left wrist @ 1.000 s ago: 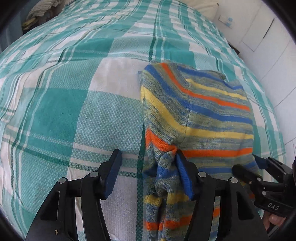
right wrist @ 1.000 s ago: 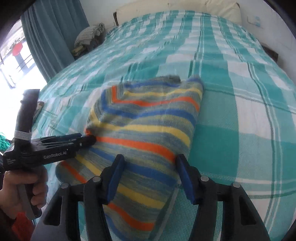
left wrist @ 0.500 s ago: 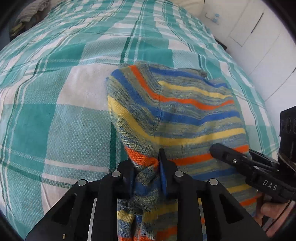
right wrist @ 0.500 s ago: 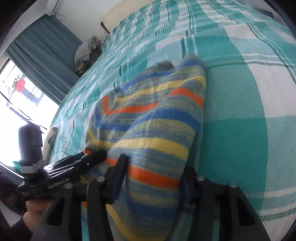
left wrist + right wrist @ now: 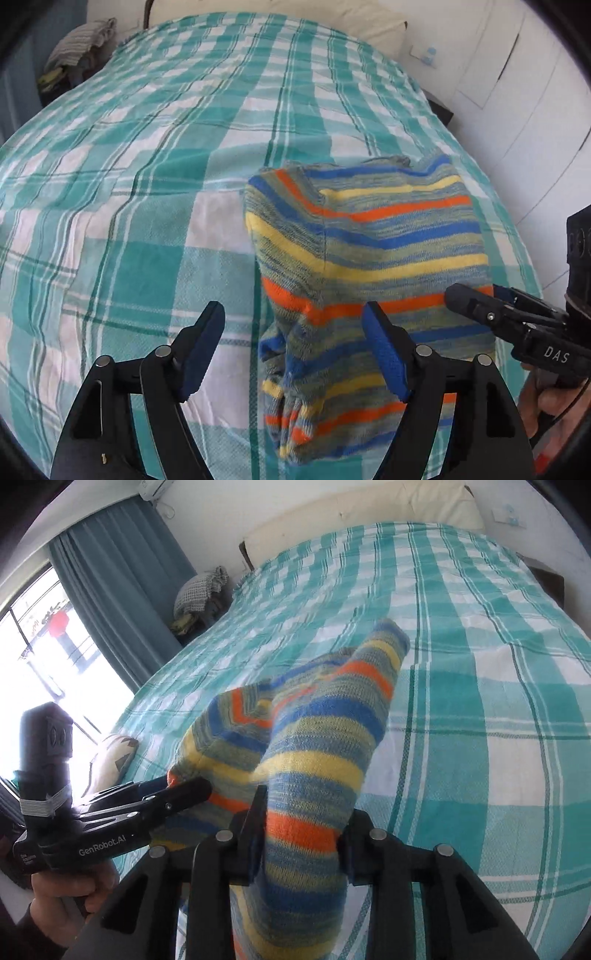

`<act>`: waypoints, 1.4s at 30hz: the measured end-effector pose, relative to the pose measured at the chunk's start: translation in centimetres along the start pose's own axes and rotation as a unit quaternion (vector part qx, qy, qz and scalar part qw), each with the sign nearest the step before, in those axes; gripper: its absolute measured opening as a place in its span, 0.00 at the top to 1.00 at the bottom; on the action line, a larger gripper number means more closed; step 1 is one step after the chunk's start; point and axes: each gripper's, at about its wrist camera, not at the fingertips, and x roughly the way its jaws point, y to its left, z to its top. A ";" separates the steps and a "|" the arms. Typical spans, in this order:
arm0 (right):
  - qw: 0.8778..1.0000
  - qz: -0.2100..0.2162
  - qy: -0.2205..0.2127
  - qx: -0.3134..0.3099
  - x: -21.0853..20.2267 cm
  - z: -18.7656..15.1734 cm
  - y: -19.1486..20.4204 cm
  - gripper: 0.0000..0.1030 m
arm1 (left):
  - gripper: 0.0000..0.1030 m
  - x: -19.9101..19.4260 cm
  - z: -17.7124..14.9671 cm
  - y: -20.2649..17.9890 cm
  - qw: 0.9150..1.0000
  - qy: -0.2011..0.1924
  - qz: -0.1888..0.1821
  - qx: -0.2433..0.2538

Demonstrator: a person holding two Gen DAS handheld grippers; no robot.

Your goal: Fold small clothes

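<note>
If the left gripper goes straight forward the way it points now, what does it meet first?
Probably the striped knit garment, whose bunched near edge lies between the open jaws of the left gripper. Depth is unclear; the checked bedspread lies just beneath.

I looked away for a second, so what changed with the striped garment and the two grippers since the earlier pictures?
The left gripper, pinching the striped garment's near edge half a second ago, has just opened and let go. The right gripper has the near end bunched between its jaws, which have just widened, and has lifted it. The garment's far end still lies on the checked bedspread.
</note>
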 end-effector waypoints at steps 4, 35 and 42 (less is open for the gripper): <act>0.995 -0.086 0.058 0.011 -0.9 -6.8 -4.2 0.26 | 0.26 -2.0 -8.0 0.5 0.997 0.004 0.057 0.043; 0.978 -0.165 -0.027 -0.127 -26.0 -22.0 10.2 0.00 | 0.01 -25.7 -22.1 -7.9 0.986 -0.064 0.154 0.014; 0.980 -0.164 -0.001 -0.113 -29.4 -25.2 11.5 0.01 | 0.01 -27.8 -25.0 -8.9 0.987 -0.054 0.150 0.028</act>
